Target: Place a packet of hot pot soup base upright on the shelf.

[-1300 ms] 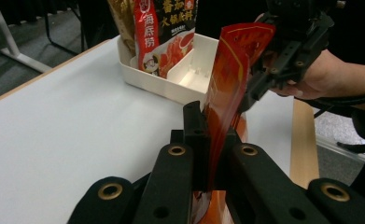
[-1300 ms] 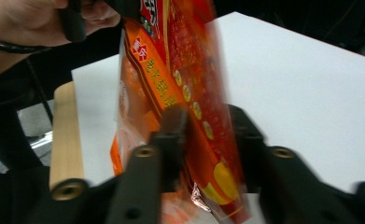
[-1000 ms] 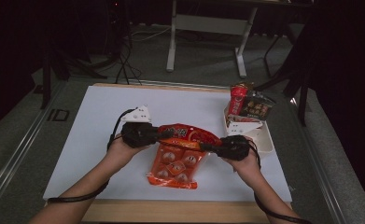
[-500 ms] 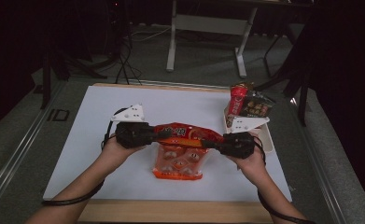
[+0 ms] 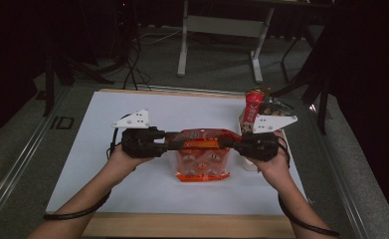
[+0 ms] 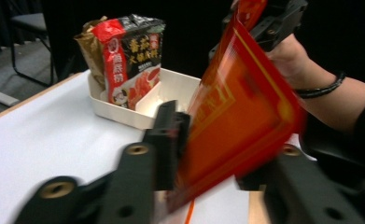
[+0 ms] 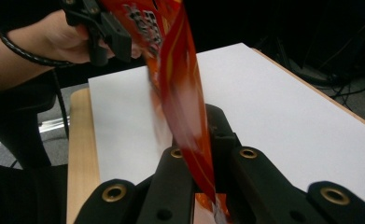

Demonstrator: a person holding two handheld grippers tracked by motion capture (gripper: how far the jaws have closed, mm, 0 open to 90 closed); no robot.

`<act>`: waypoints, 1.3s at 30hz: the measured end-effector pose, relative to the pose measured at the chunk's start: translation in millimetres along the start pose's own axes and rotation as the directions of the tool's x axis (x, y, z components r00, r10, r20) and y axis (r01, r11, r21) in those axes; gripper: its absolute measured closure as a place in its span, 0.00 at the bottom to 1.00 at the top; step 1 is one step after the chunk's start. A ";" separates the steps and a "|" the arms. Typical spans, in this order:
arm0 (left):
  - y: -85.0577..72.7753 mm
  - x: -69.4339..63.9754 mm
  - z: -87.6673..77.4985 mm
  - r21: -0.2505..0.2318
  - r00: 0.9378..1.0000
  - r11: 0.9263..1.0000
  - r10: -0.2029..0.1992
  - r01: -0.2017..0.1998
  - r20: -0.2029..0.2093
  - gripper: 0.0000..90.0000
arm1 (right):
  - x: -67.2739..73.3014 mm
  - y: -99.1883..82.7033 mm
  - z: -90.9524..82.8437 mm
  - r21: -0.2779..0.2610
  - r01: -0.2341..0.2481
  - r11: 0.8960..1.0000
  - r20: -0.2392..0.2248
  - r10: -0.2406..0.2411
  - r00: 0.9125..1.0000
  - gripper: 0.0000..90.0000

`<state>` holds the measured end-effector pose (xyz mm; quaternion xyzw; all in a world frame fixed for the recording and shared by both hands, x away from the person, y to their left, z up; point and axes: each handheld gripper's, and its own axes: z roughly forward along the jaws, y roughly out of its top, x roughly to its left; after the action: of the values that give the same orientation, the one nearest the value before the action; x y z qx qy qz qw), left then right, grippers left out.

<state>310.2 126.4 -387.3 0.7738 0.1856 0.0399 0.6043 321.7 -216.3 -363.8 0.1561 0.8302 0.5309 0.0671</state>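
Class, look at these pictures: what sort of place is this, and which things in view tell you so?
Probably a lab or studio set up for recording handling work: a white-topped table under dark surroundings, cables trailing on the floor behind, and a person holding a camera-bearing left gripper and right gripper.

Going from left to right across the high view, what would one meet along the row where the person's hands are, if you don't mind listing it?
Left hand-held gripper → orange-red plastic snack bag → right hand-held gripper → white plastic tray at the table's right edge.
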 end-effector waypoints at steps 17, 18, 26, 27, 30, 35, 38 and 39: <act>-28.1 8.8 1.8 -0.038 0.988 0.999 -0.027 0.022 -0.150 0.01 | -15.2 31.7 -27.6 -0.074 -0.014 0.997 0.058 0.018 0.998 1.00; -30.1 9.6 0.6 -0.039 0.986 0.999 -0.033 0.026 -0.165 0.01 | -15.2 34.1 -29.7 -0.074 -0.009 0.997 0.065 0.014 0.998 1.00; -42.3 13.5 -9.3 -0.068 0.976 0.997 -0.049 0.036 -0.211 0.01 | -22.0 50.7 -49.1 -0.122 -0.005 0.993 0.114 0.019 0.993 1.00; -44.1 13.3 -10.2 -0.065 0.975 0.997 -0.048 0.034 -0.218 0.01 | -22.9 52.3 -51.2 -0.128 -0.007 0.992 0.121 0.023 0.992 1.00; -50.9 13.4 -13.6 -0.054 0.972 0.998 -0.051 0.039 -0.229 0.01 | -27.5 57.8 -61.2 -0.155 -0.012 0.988 0.148 0.035 0.988 1.00; -63.5 14.9 -21.0 -0.048 0.965 0.997 -0.066 0.056 -0.252 0.01 | -32.3 64.1 -75.6 -0.178 -0.013 0.984 0.193 0.048 0.980 1.00; -72.6 15.9 -25.6 -0.043 0.959 0.996 -0.082 0.073 -0.270 0.01 | -36.1 65.9 -84.7 -0.185 -0.014 0.983 0.223 0.056 0.973 1.00; -76.8 16.2 -27.5 -0.042 0.958 0.996 -0.089 0.081 -0.273 0.01 | -37.8 65.9 -87.8 -0.189 -0.013 0.982 0.234 0.058 0.971 1.00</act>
<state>299.1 172.5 -455.5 0.7428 0.3000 0.1238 0.5856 345.4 -278.9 -268.9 0.2266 0.7599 0.5847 0.1711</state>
